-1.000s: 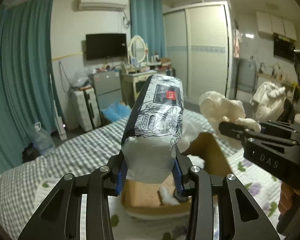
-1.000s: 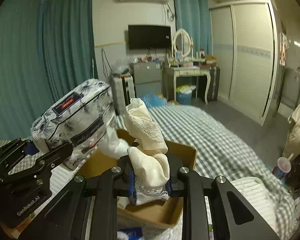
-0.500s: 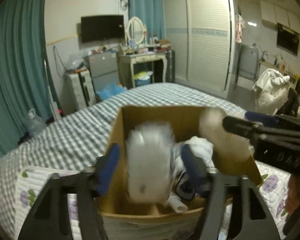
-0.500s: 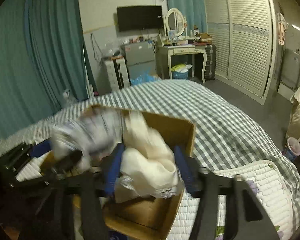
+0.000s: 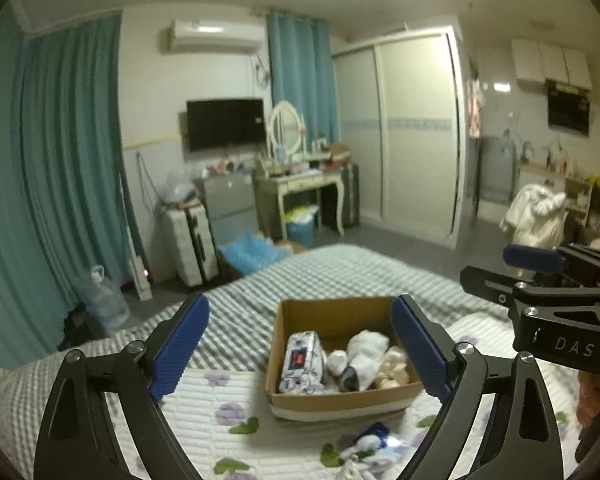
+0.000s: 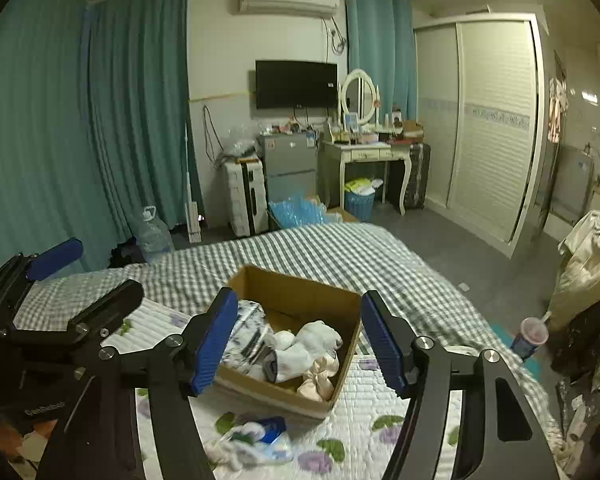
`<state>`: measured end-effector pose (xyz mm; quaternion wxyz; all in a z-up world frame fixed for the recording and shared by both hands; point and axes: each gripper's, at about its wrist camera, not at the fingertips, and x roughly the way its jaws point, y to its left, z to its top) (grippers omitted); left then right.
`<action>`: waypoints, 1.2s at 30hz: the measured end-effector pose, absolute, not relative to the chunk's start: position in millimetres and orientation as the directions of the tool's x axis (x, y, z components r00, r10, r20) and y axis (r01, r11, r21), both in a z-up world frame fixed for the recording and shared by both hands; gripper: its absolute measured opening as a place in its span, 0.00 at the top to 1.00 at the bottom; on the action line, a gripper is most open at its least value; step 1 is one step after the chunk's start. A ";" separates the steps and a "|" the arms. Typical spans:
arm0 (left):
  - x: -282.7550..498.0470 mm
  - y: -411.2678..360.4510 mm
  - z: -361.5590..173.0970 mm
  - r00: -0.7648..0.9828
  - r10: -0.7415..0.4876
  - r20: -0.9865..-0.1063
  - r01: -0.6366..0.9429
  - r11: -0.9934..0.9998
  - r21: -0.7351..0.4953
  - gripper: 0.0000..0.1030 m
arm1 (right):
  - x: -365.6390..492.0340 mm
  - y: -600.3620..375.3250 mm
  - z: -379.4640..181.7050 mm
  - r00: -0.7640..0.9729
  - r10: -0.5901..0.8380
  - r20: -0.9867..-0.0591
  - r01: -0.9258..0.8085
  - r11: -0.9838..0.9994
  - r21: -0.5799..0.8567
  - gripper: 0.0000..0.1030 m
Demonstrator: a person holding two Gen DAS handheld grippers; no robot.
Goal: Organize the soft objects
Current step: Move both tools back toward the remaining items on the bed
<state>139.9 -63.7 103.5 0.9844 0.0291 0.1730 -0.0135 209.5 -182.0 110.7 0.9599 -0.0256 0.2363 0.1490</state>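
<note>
A brown cardboard box [image 5: 332,314] [image 6: 300,288] sits on the bed. In it lie a black-and-white tissue pack [image 5: 302,362] [image 6: 246,334], white socks [image 5: 364,354] [image 6: 308,344] and a cream cloth [image 5: 392,366] [image 6: 320,376]. My left gripper [image 5: 300,344] is open and empty, held above and in front of the box. My right gripper [image 6: 298,340] is open and empty, also above the box. The right gripper also shows in the left wrist view [image 5: 540,276], and the left gripper in the right wrist view [image 6: 60,280].
A small heap of white and blue soft items [image 5: 370,446] [image 6: 256,438] lies on the flowered quilt [image 5: 204,412] in front of the box. A checked blanket [image 6: 300,248] covers the far bed. A cup [image 6: 530,334] stands on the floor at right.
Both grippers opened and dropped the tissue pack and the cream cloth into the box, then pulled up and back from it.
</note>
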 end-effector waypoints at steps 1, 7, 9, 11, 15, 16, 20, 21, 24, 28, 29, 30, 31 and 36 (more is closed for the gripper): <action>133.7 -63.1 109.4 0.942 -0.015 -0.336 0.034 0.998 0.052 0.09 | 195.7 -183.2 121.0 0.847 0.277 -0.454 -0.302 0.953 0.018 0.30; 92.3 -60.4 116.6 0.939 0.024 -0.344 -0.003 0.998 0.061 0.09 | 145.5 -182.4 142.9 0.856 0.267 -0.443 -0.314 0.949 -0.035 0.17; 85.1 -59.6 103.7 0.929 0.040 -0.368 -0.021 0.998 0.057 0.09 | 133.8 -182.3 136.3 0.847 0.278 -0.453 -0.328 0.944 -0.034 0.16; 83.0 -59.2 88.9 0.922 0.046 -0.386 -0.028 0.998 0.051 0.09 | 125.9 -181.8 123.2 0.836 0.283 -0.470 -0.337 0.941 -0.033 0.16; 85.1 -58.5 37.9 0.892 0.030 -0.451 -0.030 1.000 0.008 0.09 | 130.2 -180.8 83.4 0.805 0.289 -0.517 -0.352 0.936 -0.025 0.16; 86.8 -58.4 28.6 0.886 0.030 -0.464 -0.031 1.000 0.006 0.09 | 134.0 -180.3 70.4 0.798 0.286 -0.531 -0.353 0.935 -0.026 0.16; 102.5 -64.8 -33.5 0.840 0.030 -0.542 -0.032 0.999 0.005 0.11 | 152.0 -178.1 14.4 0.768 0.275 -0.578 -0.360 0.932 -0.035 0.16; 109.0 -67.7 -47.7 0.827 0.030 -0.562 -0.029 1.000 0.010 0.11 | 158.2 -177.1 1.0 0.759 0.273 -0.591 -0.365 0.930 -0.040 0.16; 122.1 -77.9 -85.5 0.793 0.034 -0.608 -0.015 0.999 0.036 0.16 | 172.5 -172.4 -34.6 0.728 0.256 -0.636 -0.393 0.916 -0.082 0.16; 136.0 -86.3 -124.9 0.750 0.011 -0.661 0.016 0.999 0.035 0.23 | 184.4 -176.2 -67.0 0.721 0.226 -0.655 -0.411 0.901 -0.142 0.16; 139.8 -87.0 -132.3 0.744 0.004 -0.668 0.020 0.999 0.028 0.30 | 188.3 -179.3 -73.8 0.719 0.227 -0.657 -0.408 0.903 -0.135 0.16; 144.8 -86.9 -138.4 0.735 -0.007 -0.678 0.027 0.999 0.019 0.41 | 192.5 -182.2 -78.7 0.714 0.232 -0.660 -0.405 0.907 -0.119 0.16; 149.0 -86.7 -144.1 0.726 -0.023 -0.688 0.036 0.999 0.006 0.45 | 196.9 -183.3 -82.7 0.709 0.238 -0.664 -0.402 0.910 -0.103 0.16; 152.8 -89.2 -150.6 0.725 -0.132 -0.676 0.123 0.990 -0.062 0.75 | 208.9 -187.6 -103.7 0.675 0.253 -0.693 -0.400 0.915 -0.057 0.16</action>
